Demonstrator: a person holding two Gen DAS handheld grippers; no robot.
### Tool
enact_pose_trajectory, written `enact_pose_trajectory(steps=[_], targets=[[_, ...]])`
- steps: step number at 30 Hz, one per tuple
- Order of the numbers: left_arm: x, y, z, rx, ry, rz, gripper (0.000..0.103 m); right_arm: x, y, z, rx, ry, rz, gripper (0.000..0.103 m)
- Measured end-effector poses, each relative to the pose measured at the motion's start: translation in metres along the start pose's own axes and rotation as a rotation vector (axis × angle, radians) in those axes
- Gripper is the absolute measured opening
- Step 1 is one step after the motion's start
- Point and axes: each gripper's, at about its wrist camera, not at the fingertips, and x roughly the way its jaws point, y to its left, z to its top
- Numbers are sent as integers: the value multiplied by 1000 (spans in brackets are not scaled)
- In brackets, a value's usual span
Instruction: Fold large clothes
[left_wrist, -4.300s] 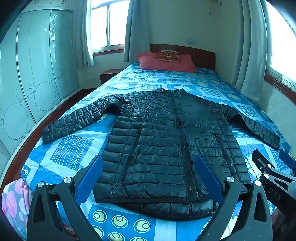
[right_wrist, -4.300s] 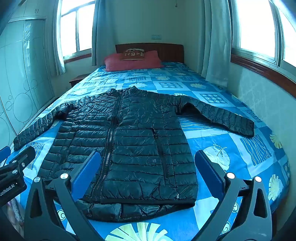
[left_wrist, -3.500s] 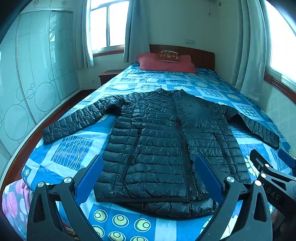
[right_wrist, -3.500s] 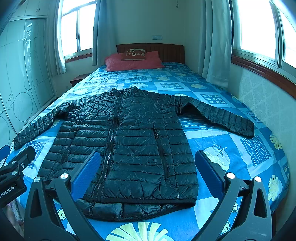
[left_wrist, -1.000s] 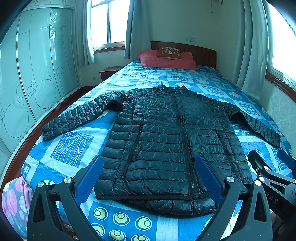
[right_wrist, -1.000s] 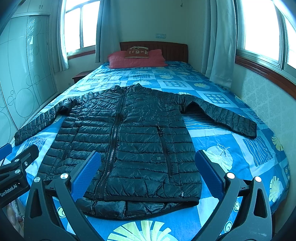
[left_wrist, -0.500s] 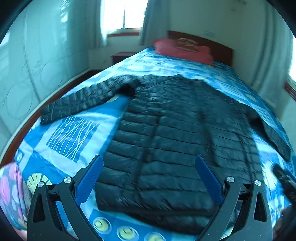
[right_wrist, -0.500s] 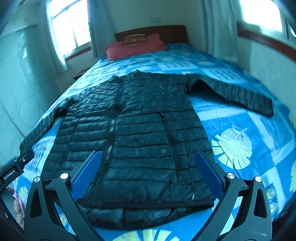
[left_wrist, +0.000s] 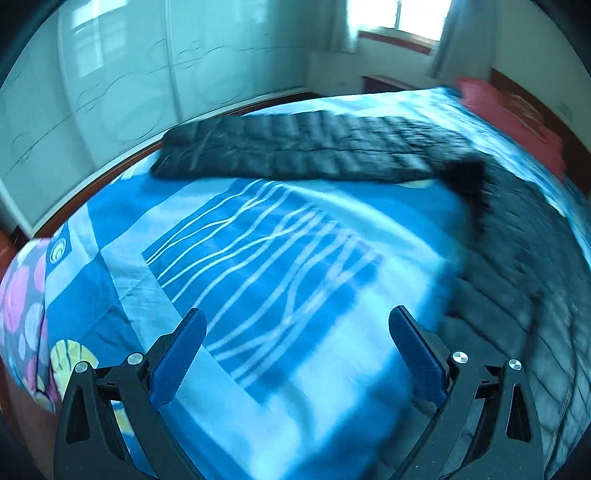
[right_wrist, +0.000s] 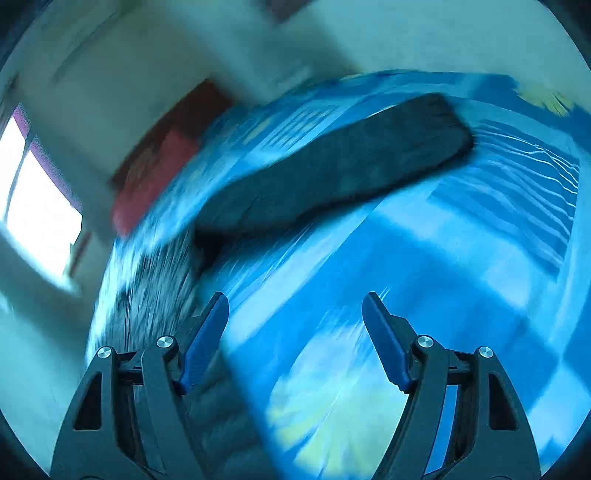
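Both hand-held grippers are empty and spread: the left gripper (left_wrist: 297, 349) stands wide open above bare bedspread, and the right gripper (right_wrist: 295, 339) has just been closing somewhat, with nothing between its jaws, which remain parted. Beneath them the bed (left_wrist: 258, 258), covered in a blue patterned spread, fills most of each view, with a pale wardrobe (left_wrist: 110, 74) along its far side in the left view and a red pillow (right_wrist: 147, 184) at the head, though the right view is heavily smeared. Spread flat on that bed lies the black quilted jacket (left_wrist: 535, 277), its body at the right edge of the left view and its sleeves stretched outward: the left sleeve (left_wrist: 295, 151) runs across the spread ahead of the left gripper, well apart from it, and the right sleeve (right_wrist: 332, 170) lies likewise ahead of the right gripper. By my reading the step in hand is the reach for the sleeves, with no folding yet done. Next, each gripper would need to come down near a cuff, pinch the puffy fabric firmly, and carry the sleeve inward over the body.
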Motion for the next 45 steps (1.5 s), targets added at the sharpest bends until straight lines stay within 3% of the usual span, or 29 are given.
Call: enact_pose_trajectory(steps=[4, 8, 17, 19, 23, 26, 32, 35, 38, 41, 45], targets=[[28, 4, 2, -21, 40, 28, 98, 33, -48, 37, 163, -26, 25, 62], [33, -1, 2, 17, 32, 47, 98, 62, -83, 59, 300, -52, 68, 61], [40, 5, 4, 13, 6, 19, 99, 88, -80, 87, 254, -173, 40, 58], [41, 2, 3, 21, -2, 30, 99, 90, -78, 88, 247, -187, 24, 52], [41, 4, 3, 15, -7, 21, 99, 74, -98, 82, 368, -227, 76, 43], [40, 4, 2, 18, -11, 26, 99, 70, -114, 87, 426, -248, 82, 43], [40, 4, 0, 24, -17, 36, 99, 86, -104, 102, 359, -248, 44, 47], [40, 4, 0, 24, -17, 37, 99, 96, -91, 101, 339, -201, 111, 48], [40, 3, 0, 27, -16, 40, 99, 98, -95, 106, 372, -259, 87, 47], [40, 3, 0, 25, -17, 38, 99, 105, -105, 105, 440, -267, 44, 31], [40, 2, 0, 28, -20, 43, 99, 114, -94, 113, 348, -235, -8, 10]])
